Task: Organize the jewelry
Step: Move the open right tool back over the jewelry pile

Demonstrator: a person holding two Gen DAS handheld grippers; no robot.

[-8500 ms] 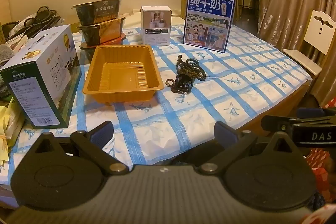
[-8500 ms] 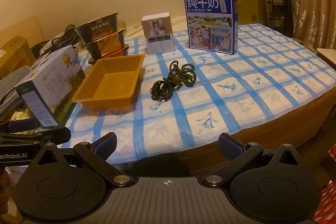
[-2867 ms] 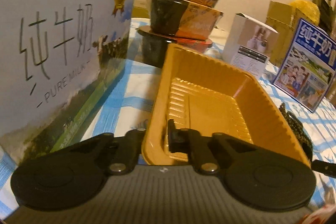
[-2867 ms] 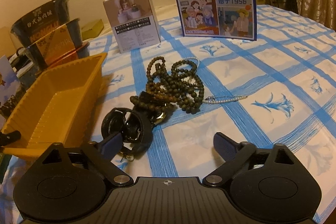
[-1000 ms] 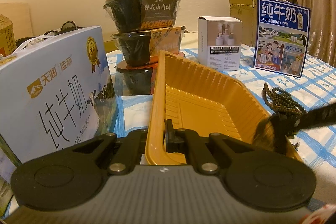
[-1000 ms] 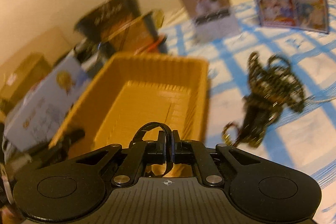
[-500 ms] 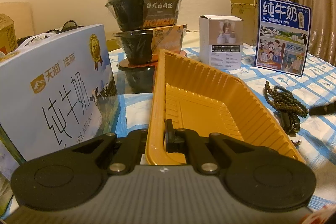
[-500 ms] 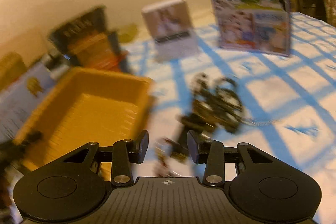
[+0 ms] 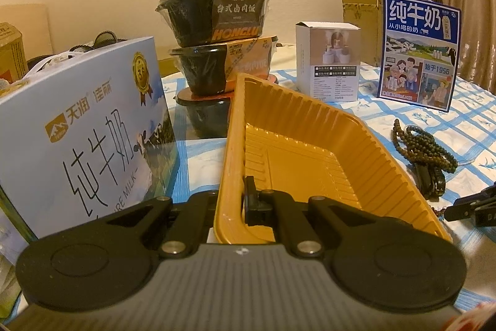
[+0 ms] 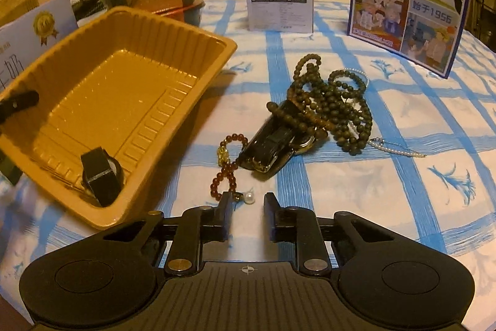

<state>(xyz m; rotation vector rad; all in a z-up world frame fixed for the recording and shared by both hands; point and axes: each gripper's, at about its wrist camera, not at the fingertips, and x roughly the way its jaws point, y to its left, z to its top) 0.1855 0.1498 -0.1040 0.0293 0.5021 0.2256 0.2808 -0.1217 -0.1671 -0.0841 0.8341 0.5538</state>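
Item: red bead bracelet (image 10: 228, 163) w/ pearl (image 10: 250, 197), light, slack, rolls; pinch strand. Right gripper (image 10: 247, 217) jaws closing, nothing between. Left gripper (image 9: 231, 200) clamps tray (image 9: 310, 126) rim.

We see a watch (image 10: 100, 172) lying in the tray (image 10: 173, 126); at three o'clock of the tray a bead bracelet (image 10: 228, 163), beyond it at one o'clock the necklace heap (image 10: 328, 104) on the tablecloth (image 10: 387, 191).

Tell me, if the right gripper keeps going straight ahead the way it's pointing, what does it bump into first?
Probably the small white pearl on the tablecloth, just ahead between the closing jaws of the right gripper. The red bead bracelet lies slightly left. Depth is hard to judge.
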